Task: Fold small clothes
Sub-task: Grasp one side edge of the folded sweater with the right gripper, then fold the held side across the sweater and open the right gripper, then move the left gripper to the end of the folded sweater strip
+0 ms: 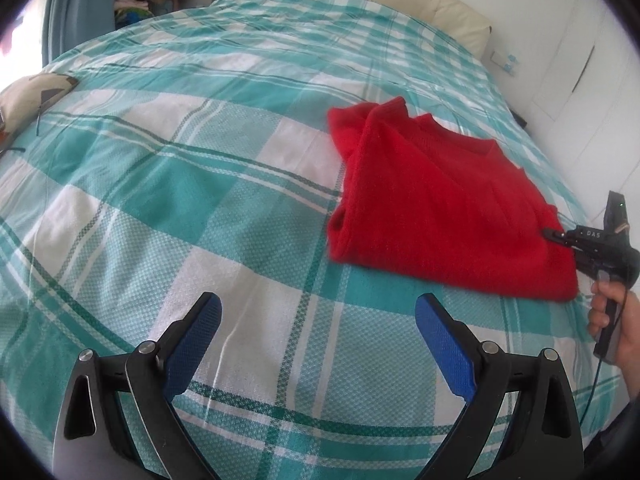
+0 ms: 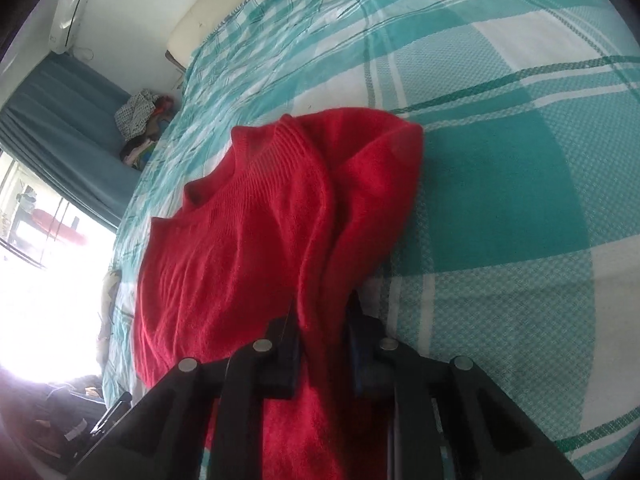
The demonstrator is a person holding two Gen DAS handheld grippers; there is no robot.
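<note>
A red knitted sweater [image 1: 440, 204] lies partly folded on the bed, on the right of the left wrist view. My left gripper [image 1: 318, 332] is open and empty, hovering over the bedspread to the near left of the sweater. My right gripper [image 1: 554, 235] is at the sweater's right edge, held by a hand. In the right wrist view the right gripper [image 2: 322, 312] is shut on a raised fold of the red sweater [image 2: 248, 240], whose cloth runs between the fingers.
The bed carries a teal and white checked bedspread [image 1: 180, 208]. A cream pillow [image 1: 440, 4] lies at the head. A patterned cushion [image 1: 32, 92] sits at the left edge. A clothes pile [image 2: 138, 120], blue curtains and a bright window are beyond the bed.
</note>
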